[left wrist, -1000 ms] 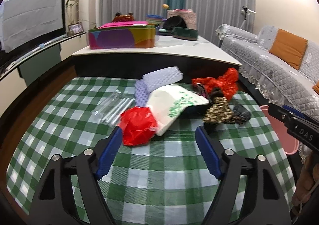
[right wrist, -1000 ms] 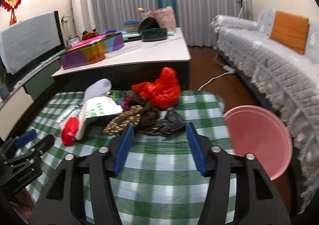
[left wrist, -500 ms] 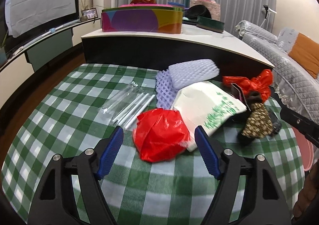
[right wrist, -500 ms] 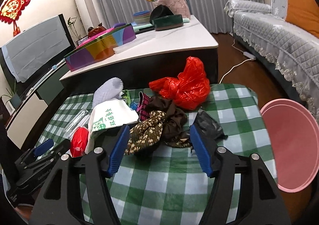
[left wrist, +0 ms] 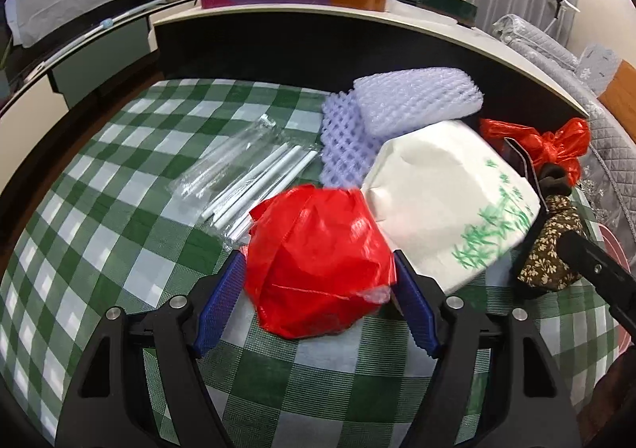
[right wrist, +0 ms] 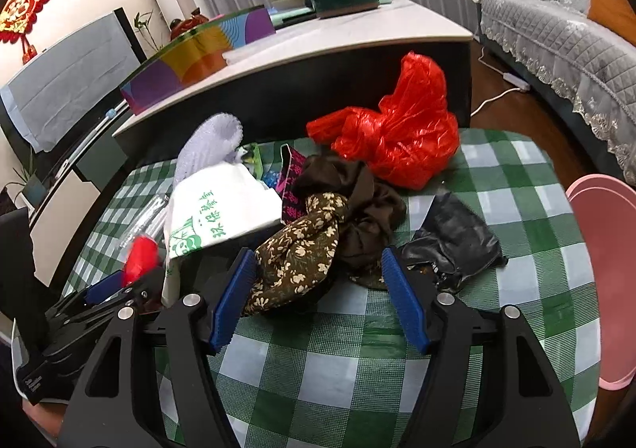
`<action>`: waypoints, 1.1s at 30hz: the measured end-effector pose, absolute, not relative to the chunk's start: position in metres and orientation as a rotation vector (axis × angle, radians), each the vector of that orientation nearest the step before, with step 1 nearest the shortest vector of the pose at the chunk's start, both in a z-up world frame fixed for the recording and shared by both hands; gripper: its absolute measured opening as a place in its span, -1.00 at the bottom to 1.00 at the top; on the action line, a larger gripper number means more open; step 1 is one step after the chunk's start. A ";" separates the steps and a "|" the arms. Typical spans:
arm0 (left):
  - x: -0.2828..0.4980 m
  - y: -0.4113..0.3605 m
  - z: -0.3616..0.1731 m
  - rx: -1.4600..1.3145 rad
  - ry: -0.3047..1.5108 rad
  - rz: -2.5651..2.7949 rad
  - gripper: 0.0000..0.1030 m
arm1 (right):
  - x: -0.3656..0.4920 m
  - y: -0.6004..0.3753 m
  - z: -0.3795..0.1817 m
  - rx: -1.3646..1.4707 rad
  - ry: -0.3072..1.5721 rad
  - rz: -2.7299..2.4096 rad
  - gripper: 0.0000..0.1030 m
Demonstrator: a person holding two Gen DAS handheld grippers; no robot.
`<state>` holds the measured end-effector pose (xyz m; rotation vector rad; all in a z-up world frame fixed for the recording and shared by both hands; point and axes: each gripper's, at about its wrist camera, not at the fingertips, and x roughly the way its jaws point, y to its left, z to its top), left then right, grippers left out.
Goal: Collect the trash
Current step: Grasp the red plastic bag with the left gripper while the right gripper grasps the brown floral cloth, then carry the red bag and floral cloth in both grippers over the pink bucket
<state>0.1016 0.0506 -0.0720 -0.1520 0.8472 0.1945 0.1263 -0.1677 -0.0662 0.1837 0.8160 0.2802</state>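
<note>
Both grippers are working over a green-and-white checked cloth [left wrist: 119, 249] strewn with litter. The left gripper [left wrist: 318, 289] is straddling a crumpled red plastic wad [left wrist: 318, 261] lying at the near edge of the pile; its jaws have just been closing, the blue ribbed pads are standing at the wad's 2 flanks, and firm contact is not evident, so the fingers are reading as open around it. The right gripper [right wrist: 318, 297] is straddling a floral brown cloth bundle [right wrist: 302, 253], jaws likewise just narrowing, pads beside it but not pressing. For a sound pickup, each gripper is needing to settle lower so the pads are meeting the bulk of the item rather than loose film, then closing fully, since thin plastic and limp fabric are likely to compress and slip. Materials: glossy crinkled red film; a white paper-like bag with green print [left wrist: 449, 201]; lilac foam netting [left wrist: 397, 106], soft and latticed; a clear sleeve of white straws [left wrist: 246, 177], slick; a larger translucent red bag [right wrist: 401, 134] at the far side; a black crumpled scrap [right wrist: 453, 245] to the right. A pink basin [right wrist: 604, 233] is sitting off the cloth's right edge, presumably the receptacle.
</note>
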 end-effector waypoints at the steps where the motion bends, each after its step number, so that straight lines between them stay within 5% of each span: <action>1: 0.101 0.051 -0.071 -0.152 0.846 0.196 0.22 | 0.126 -0.167 -0.066 0.187 0.820 0.294 0.06; 9: 0.093 0.051 -0.059 -0.141 0.797 0.184 -0.16 | 0.117 -0.161 -0.058 0.150 0.801 0.358 -0.83; 18: 0.077 0.053 -0.041 -0.122 0.744 0.183 -0.49 | 0.096 -0.166 -0.034 0.126 0.736 0.367 -0.93; 33: 0.044 0.043 -0.008 -0.110 0.647 0.101 -0.52 | 0.056 -0.179 0.003 0.090 0.625 0.349 -0.93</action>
